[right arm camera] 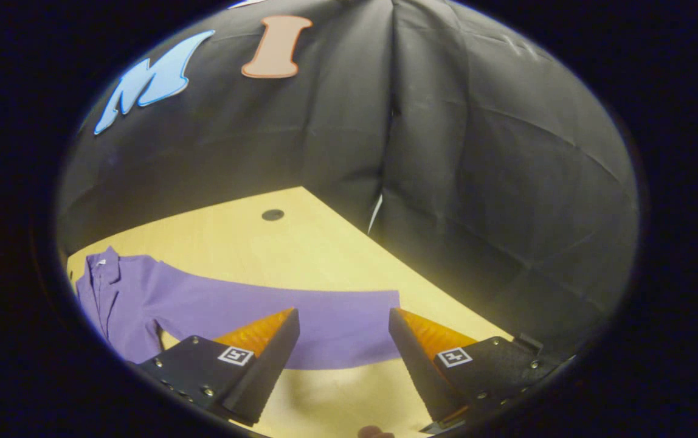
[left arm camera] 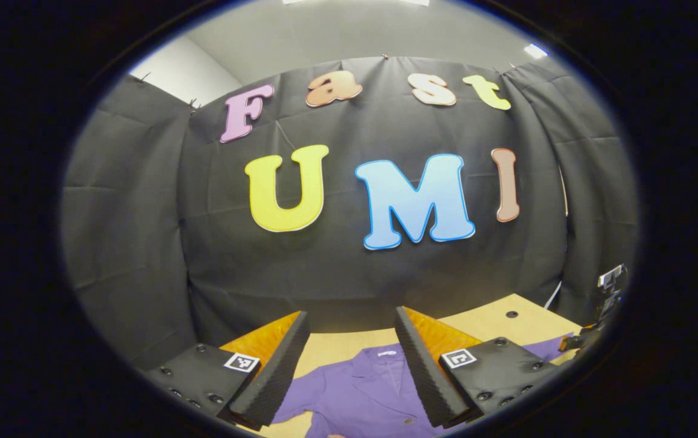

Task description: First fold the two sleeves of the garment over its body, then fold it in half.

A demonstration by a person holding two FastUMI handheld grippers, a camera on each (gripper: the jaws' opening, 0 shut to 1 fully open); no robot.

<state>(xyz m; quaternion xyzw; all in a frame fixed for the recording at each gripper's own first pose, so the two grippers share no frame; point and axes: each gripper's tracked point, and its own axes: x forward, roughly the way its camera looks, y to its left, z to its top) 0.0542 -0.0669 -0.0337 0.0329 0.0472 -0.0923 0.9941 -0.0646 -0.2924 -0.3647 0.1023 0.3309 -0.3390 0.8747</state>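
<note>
Black screw-studded hand-held gripper (left arm camera: pixel 352 371) bodies, each with square black-and-white marker tags (left arm camera: pixel 242 362).

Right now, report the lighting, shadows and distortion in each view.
Left gripper view: fisheye bends the tan wooden table; ceiling light glares top right; purple collared shirt evenly lit. Right gripper view: dimmer, yellower; soft shadow under the right gripper below the shirt's sleeve.

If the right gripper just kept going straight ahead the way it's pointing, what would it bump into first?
Probably the purple garment's sleeve. The right gripper is open and points down at the sleeve, which lies stretched out flat on the wooden table. How far it hangs above the cloth is hard to tell.
</note>
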